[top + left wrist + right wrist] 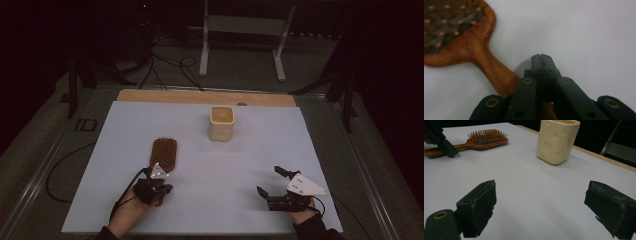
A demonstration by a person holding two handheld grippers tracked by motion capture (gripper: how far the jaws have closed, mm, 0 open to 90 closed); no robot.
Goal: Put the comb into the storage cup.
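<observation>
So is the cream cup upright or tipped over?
Upright. The cream cup stands on its base on the table, its open mouth facing up, seen in the high view and the right gripper view.

Dim, dark surroundings; only the pale table [250, 165] is lit, with close-up foregrounds softly blurred.

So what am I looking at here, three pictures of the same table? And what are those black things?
Yes, one table, three cameras. One camera looks down from above; the other two ride on the black tools. Those are hand-held claws: a person grips one in each hand. The left claw is shut, with nothing between its tips, which rest beside the handle of a wooden brush lying bristles up. The right claw is open and empty. A cream cup stands farther back on the white table. Nothing is being held.
</observation>
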